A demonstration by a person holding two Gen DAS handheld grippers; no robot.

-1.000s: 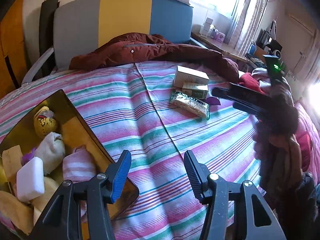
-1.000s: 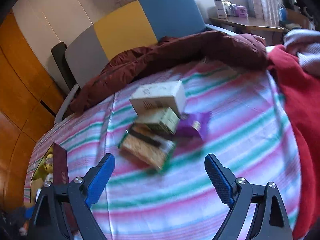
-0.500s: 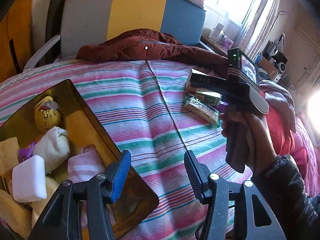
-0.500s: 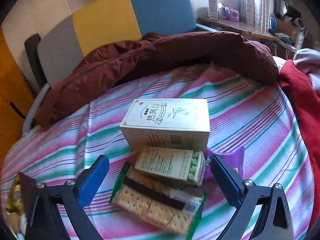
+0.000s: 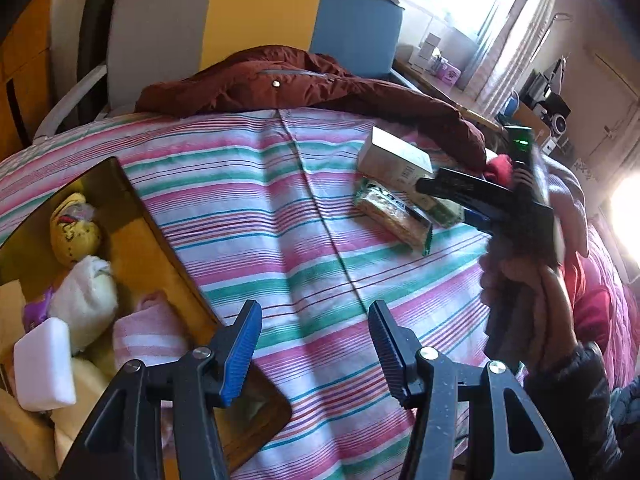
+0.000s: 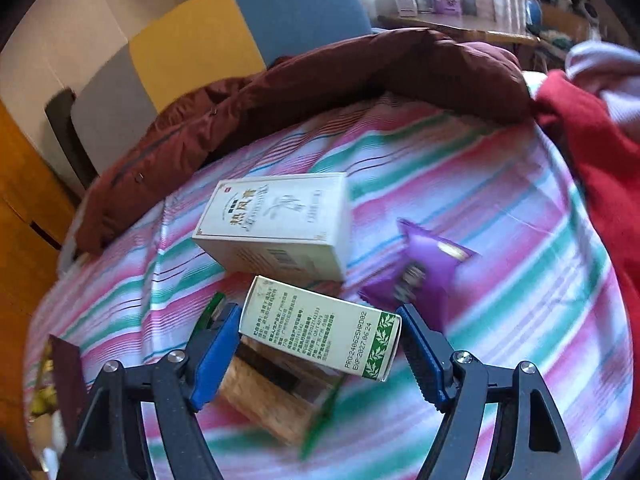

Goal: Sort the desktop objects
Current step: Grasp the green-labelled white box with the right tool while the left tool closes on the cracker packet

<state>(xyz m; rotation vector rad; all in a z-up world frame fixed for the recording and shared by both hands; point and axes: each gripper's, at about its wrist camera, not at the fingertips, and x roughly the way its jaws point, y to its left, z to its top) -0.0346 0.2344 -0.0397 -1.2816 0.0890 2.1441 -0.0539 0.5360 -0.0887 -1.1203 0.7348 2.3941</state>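
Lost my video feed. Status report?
Right gripper closing around green-and-white box, pads not yet pressing. Left gripper open, empty. Cracker pack underneath the box.

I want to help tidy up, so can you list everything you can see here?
Bedspread: one, pink-green-white stripes, under everything.
Tray: one, golden brown, left, holding a white block.
Big box: one, cream, mid-bedspread.
Small box: one, white and green, on the crackers.
Crackers: one packet, green-edged, under small box.
Wrapper: one, purple, right of boxes.
Coat: one, dark red, far edge.
Left gripper: one, black and blue, open, empty.
Right gripper: one, jaws just closing around the small box.
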